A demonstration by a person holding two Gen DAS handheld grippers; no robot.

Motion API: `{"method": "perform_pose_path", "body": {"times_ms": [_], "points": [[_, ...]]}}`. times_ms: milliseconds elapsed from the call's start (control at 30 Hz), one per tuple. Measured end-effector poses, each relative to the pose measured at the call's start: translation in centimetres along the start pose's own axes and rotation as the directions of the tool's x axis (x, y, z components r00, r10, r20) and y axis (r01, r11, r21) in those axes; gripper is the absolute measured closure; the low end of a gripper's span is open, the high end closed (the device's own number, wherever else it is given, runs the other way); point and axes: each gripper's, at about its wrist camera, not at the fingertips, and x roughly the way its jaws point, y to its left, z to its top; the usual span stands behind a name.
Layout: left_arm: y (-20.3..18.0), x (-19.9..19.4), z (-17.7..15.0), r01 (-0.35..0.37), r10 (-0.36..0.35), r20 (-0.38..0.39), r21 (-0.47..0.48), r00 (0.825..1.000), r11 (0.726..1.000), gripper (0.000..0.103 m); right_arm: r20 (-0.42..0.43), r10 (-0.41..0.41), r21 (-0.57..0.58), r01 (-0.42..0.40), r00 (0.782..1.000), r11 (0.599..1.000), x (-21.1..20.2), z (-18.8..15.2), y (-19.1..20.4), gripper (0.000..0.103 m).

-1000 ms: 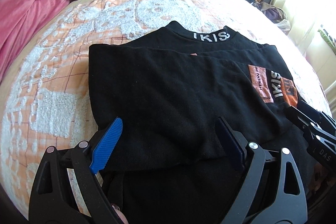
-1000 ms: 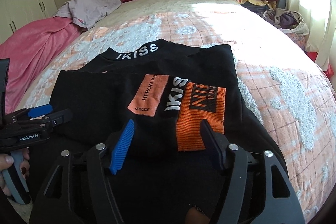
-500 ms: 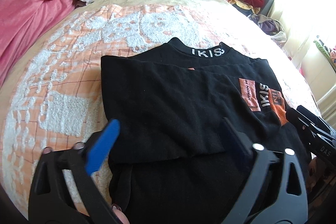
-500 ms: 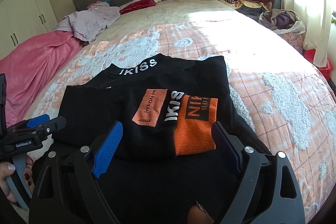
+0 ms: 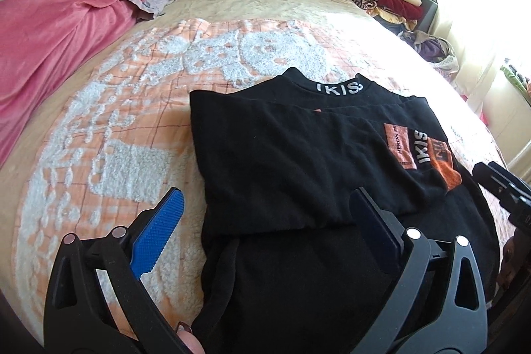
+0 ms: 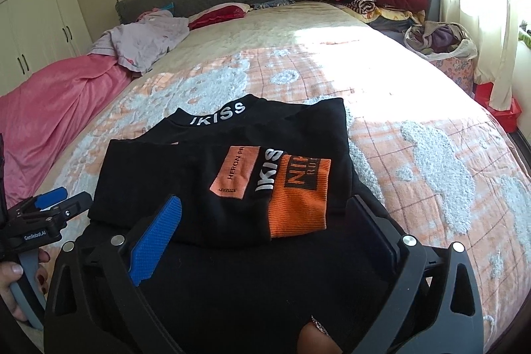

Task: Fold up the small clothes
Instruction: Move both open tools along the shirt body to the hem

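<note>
The black sweater (image 6: 232,188) lies partly folded on the bed (image 6: 415,121), close to its near edge, with its orange cuff (image 6: 298,198) on top. The left gripper (image 5: 265,221) gapes wide and holds nothing. The right gripper (image 6: 265,221) has just been opening; it is wide too, above the cloth, gripping nothing.

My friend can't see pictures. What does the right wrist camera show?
A partly folded black top with orange patches lies on an orange-and-white bedspread. The right gripper hovers over it, jaws wide open and holding nothing. The left gripper shows at the left edge.
</note>
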Motion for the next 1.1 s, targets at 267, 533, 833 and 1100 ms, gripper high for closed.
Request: {"method": "perform_pose_path", "body": {"times_ms": [267, 533, 833, 1100], "points": [[1.3, -0.8, -1.9, -0.012, 0.012, -0.009, -0.039, 1.000, 0.999, 0.009, 0.005, 0.016, 0.009, -0.016, 1.000, 1.000, -1.6, -0.7, -0.4, 0.005], [1.3, -2.4, -3.1, -0.023, 0.023, 0.005, -0.054, 1.000, 0.998, 0.009, 0.002, 0.030, 0.013, -0.030, 1.000, 0.999, -3.0, -1.9, -1.0, 0.005], [0.9, -3.4, -4.6, -0.052, 0.052, -0.015, -0.038, 0.999, 0.998, 0.009, 0.003, 0.046, 0.010, -0.046, 0.999, 0.999, -4.2, -2.9, -1.5, 0.005], [0.7, -4.7, -5.5, -0.059, 0.058, -0.021, -0.031, 0.998, 0.998, 0.009, 0.001, 0.050, -0.014, -0.050, 0.999, 0.999, -5.1, -3.8, -1.3, 0.005]]}}
